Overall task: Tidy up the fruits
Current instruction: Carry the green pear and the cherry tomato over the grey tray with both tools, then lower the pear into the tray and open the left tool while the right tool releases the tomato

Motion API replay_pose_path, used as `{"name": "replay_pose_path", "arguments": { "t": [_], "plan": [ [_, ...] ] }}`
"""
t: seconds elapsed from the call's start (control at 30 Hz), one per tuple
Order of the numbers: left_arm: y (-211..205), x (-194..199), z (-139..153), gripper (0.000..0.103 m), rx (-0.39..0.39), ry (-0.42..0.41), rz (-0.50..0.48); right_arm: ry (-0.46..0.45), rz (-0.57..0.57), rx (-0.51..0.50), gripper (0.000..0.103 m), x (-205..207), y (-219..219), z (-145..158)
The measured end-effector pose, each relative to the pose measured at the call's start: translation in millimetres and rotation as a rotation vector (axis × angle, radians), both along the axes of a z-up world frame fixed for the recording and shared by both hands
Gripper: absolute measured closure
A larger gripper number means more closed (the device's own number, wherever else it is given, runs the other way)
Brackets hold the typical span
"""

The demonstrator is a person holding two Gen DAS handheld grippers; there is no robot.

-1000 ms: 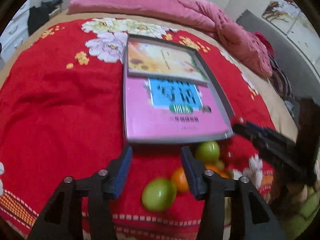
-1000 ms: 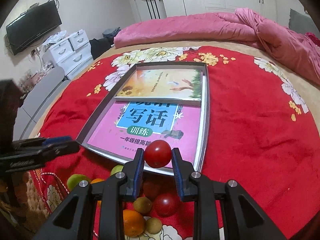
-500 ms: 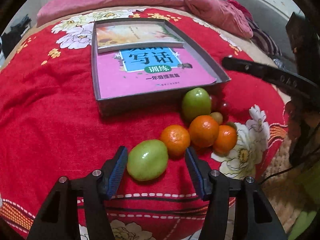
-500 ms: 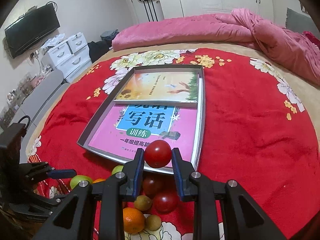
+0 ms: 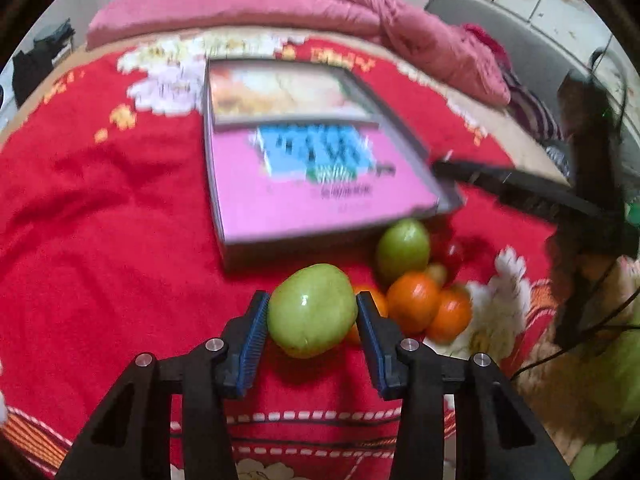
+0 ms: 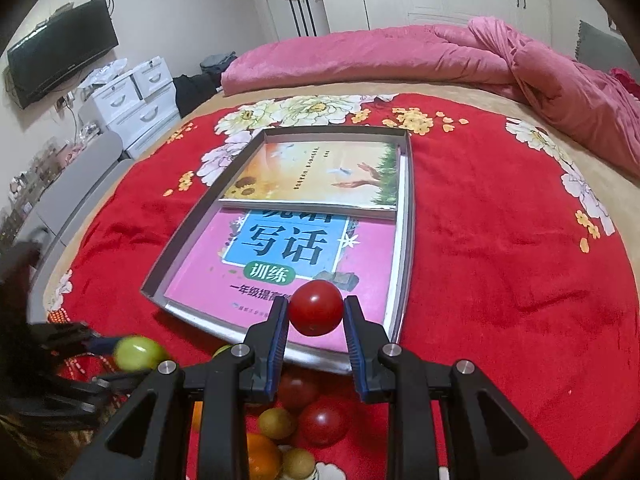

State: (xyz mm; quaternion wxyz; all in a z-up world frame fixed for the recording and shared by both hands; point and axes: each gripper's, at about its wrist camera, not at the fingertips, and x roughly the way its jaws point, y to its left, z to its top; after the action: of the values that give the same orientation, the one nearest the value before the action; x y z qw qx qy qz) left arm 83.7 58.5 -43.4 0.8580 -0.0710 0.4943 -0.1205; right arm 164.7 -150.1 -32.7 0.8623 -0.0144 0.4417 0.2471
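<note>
Left gripper has a big green fruit between its blue pads, both pads pressing its sides; jaws have just been closing onto it. Fruit sits at roughly 6 o'clock of the left wrist view, a bit above the red blanket, can't tell if it's lifted clear or touching. At 3 o'clock of that fruit, just beside it, pile of loose fruit: second green fruit, oranges touching each other, small dark red one behind. Gray tray at 12 o'clock of the held fruit, two books inside: pink book near end, yellow-orange book far end, overlapping the pink one. This view is motion-blurred. Pink duvet along far edge of bed.

Right wrist view: left gripper shows at 9 o'clock, blurred, with the green fruit. Right gripper clamped on a red tomato, pads tight on both sides, held in the air over the near rim of the tray, at the near edge of the pink book. Below it at 6 o'clock, on the blanket, more fruit: two red tomatoes, small yellow-green ones, an orange. TV and white drawers at 10 o'clock
</note>
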Motion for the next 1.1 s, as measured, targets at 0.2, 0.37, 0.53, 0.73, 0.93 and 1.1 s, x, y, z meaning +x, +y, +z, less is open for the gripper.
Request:
{"name": "replay_pose_path", "arguments": {
  "t": [0.2,0.37,0.53,0.73,0.93,1.1],
  "plan": [
    [-2,29,9,0.058,-0.001,-0.011,0.042,0.028,-0.004,-0.021,0.075,8,4,-11],
    [-5,53,5,0.058,0.01,0.003,0.089,0.035,0.006,-0.035,0.075,7,4,-16],
    [-8,73,-8,0.058,0.058,0.034,0.121,0.041,0.009,-0.05,0.075,6,6,-20],
    [-10,82,-17,0.058,0.085,0.04,0.136,0.046,0.01,-0.072,0.075,7,7,-23],
    [-9,80,-19,0.058,0.089,0.03,0.141,0.075,-0.002,-0.087,0.074,9,6,-30],
    [-8,79,-20,0.057,0.081,0.037,0.144,0.081,-0.014,-0.086,0.074,8,5,-31]
  ]
}}
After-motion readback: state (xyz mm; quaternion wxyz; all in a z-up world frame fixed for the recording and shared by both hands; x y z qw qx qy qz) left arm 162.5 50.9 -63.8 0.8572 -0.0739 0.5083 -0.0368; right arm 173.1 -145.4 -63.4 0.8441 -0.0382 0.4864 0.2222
